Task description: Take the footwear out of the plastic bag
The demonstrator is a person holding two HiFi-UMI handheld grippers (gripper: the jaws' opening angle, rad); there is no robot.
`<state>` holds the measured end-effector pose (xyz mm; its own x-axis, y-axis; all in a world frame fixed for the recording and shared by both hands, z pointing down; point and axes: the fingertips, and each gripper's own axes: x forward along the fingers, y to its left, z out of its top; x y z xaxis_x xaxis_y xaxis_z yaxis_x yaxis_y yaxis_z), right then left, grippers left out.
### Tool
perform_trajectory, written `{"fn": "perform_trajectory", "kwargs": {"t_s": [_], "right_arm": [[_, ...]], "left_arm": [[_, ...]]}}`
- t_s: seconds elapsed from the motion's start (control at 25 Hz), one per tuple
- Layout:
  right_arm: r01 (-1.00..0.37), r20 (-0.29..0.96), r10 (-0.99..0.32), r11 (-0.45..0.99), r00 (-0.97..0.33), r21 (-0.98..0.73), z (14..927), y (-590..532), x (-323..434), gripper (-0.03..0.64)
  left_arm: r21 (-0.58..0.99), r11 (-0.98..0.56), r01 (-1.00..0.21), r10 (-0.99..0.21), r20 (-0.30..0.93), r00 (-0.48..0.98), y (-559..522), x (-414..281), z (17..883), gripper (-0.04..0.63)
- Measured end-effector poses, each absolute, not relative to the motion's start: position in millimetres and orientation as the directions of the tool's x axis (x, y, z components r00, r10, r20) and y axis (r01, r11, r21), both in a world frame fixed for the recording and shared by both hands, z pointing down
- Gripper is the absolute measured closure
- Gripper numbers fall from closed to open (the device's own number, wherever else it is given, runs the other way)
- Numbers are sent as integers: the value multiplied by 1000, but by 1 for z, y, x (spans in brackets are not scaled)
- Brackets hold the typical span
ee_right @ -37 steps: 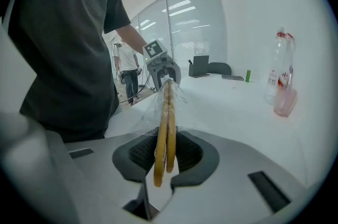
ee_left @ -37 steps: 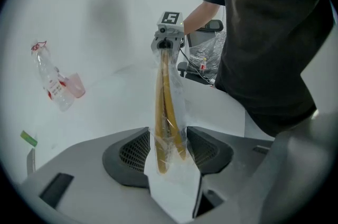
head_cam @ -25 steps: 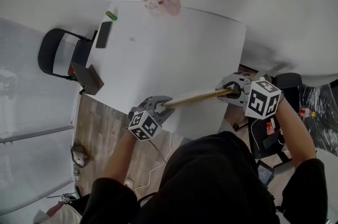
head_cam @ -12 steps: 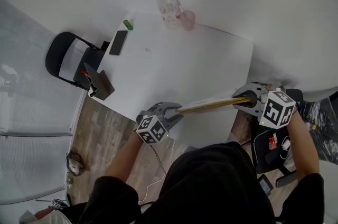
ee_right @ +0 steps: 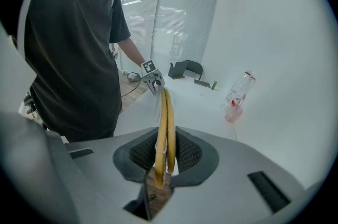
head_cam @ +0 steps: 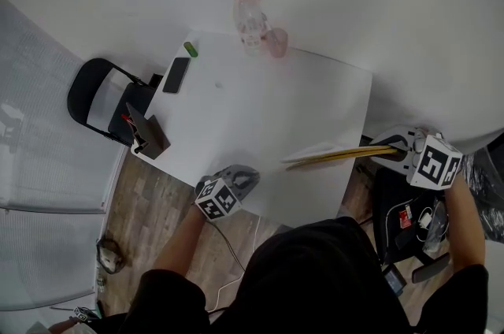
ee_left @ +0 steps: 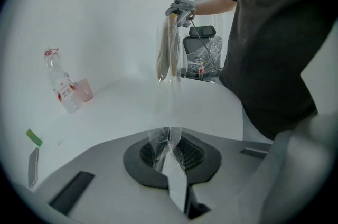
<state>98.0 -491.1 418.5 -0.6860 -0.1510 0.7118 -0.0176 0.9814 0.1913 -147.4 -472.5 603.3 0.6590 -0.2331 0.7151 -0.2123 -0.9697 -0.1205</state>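
Observation:
A flat pair of tan footwear (head_cam: pixel 331 157) sticks out level over the white table (head_cam: pixel 260 104), and my right gripper (head_cam: pixel 390 150) is shut on its right end. In the right gripper view the two soles (ee_right: pixel 165 128) run from my jaws (ee_right: pixel 161 175) towards the left gripper (ee_right: pixel 153 80). My left gripper (head_cam: pixel 244 179) sits at the table's near edge; its jaws have just closed, with only the clear plastic bag (ee_left: pixel 170 112) pinched between them (ee_left: pixel 171 157). The bag film stretches from them to the footwear (ee_left: pixel 169 51), which hangs from the right gripper (ee_left: pixel 179 9).
At the table's far edge stand a clear bottle (head_cam: pixel 248 17) and a pink cup (head_cam: pixel 276 42). A phone (head_cam: pixel 175 75) and a green item (head_cam: pixel 190 50) lie far left, a dark box (head_cam: pixel 150 137) at the left edge. A black chair (head_cam: pixel 98 96) stands beyond.
The right gripper has moved right and up with the footwear, drawing it away from the left gripper. The left jaws, earlier round the footwear's end, have closed on the bag.

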Motion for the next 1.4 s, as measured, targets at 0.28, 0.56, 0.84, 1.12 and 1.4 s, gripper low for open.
{"fn": "perform_trajectory", "kwargs": {"t_s": [0.28,0.56,0.84,1.12,1.4], "right_arm": [[-115,683,-227,972,-695,206,384,-492,140,548],[-154,671,-271,961,-690,230,369,-487,165,548],[-360,565,-435,900,-701,247,328,-503,197,548],[-629,231,-677,735,-699,254,277,-514,202,548],[-852,-54,-851,519,-523,65,243,-515,188,548]], "left_arm": [[-54,-957,-284,-239,699,674,-477,-153,604,566],[-28,-957,-288,-226,697,680,-481,-148,601,566],[47,-930,-364,-250,646,721,-488,-147,587,566],[161,-881,-444,-289,559,777,-501,-111,565,565],[341,-775,-533,-370,439,819,-510,-76,540,565]]}}
